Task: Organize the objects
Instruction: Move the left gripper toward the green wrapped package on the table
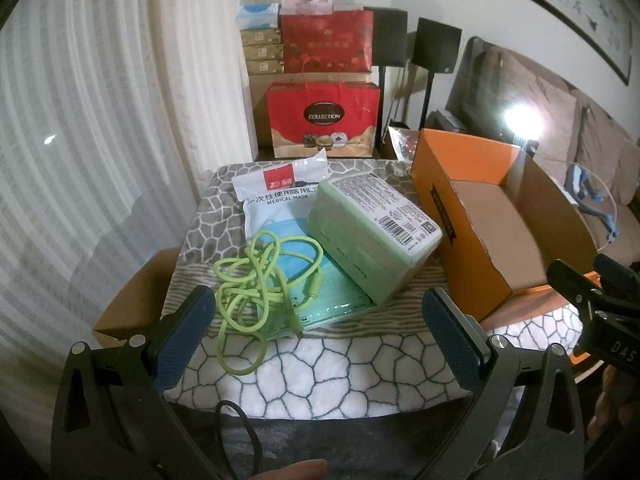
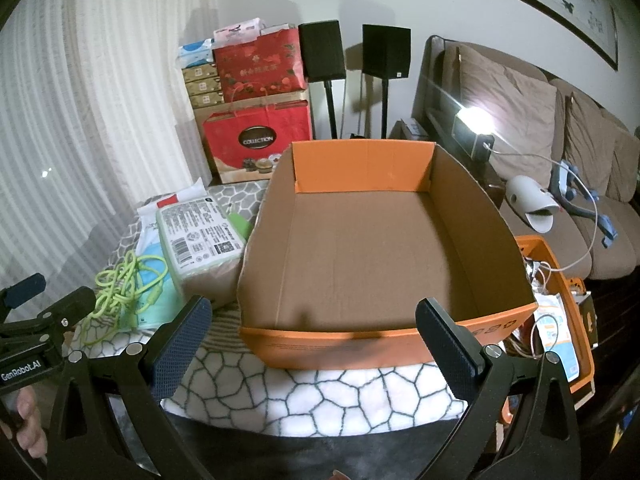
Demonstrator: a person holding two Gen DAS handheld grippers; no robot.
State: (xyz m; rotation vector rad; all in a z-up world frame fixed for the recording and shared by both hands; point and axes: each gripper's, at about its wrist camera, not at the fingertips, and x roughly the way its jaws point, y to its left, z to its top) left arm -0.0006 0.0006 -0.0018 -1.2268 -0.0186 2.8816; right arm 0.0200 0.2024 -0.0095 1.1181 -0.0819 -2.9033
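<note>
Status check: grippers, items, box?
Left gripper and right gripper open, empty. Tangled lime-green cable, green tissue pack, medical mask bag unpacked. Orange cardboard box empty, unobstructed.

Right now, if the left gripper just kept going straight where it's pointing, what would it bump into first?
Probably the tangled green cable, which lies between the fingers of the open left gripper, on top of the mask packet. The green tissue pack sits just behind. Depth is hard to judge.

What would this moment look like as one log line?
left hand-held gripper: open | right hand-held gripper: open | orange box: empty | green cord, tissue pack: on table
</note>
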